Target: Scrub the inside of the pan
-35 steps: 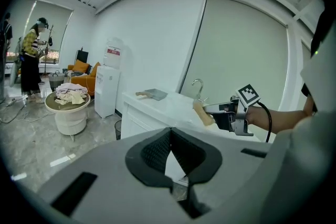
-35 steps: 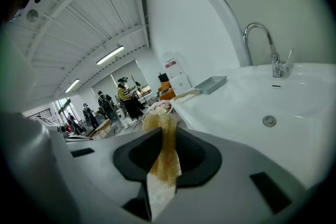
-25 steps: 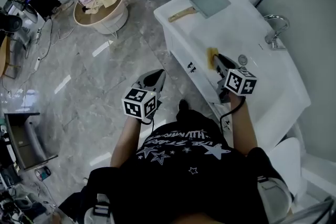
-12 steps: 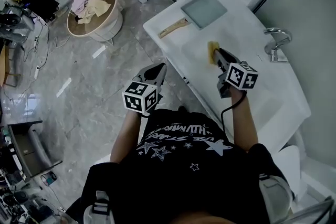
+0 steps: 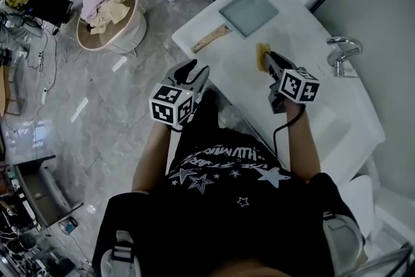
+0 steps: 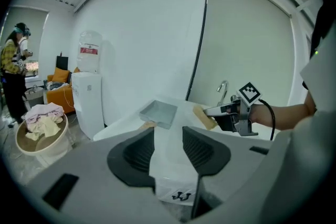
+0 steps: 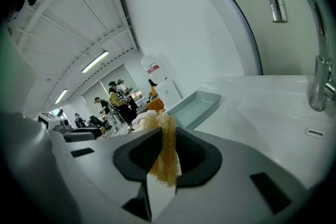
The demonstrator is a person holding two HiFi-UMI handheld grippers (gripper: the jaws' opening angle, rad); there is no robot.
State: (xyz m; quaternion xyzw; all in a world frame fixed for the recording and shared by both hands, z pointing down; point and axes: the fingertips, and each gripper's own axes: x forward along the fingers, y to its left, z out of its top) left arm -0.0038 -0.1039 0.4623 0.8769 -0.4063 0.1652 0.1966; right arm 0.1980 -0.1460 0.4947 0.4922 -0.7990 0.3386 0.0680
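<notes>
The pan [image 5: 249,12] is seen lying flat and right way up at the far end of the white surface [image 5: 293,32], its square grey body turned open side up and nothing visible inside it. Its long axis is set by the wooden handle [image 5: 209,41], which is pointed away from the body toward the left edge of the surface, so that the handle end is offered to the left side and the body to the right. The sponge [image 5: 261,61] is found just short of the pan's near side, apart from it, with a strip of bare surface between. The sponge is pinched edge-on by the right tongs [image 5: 271,69], whose jaws are closed on it with the yellow foam standing out past the tips toward the pan. The pan is therefore placed straight ahead of these tongs and slightly to their left, and they are judged to be the nearer of the two to its inside. The left tongs [image 6: 168,138] are held off the surface's edge, over the floor, and aimed toward the handle; their jaws are being opened, and nothing is caught between them. The handle is judged to lie ahead of them, not yet reached.
</notes>
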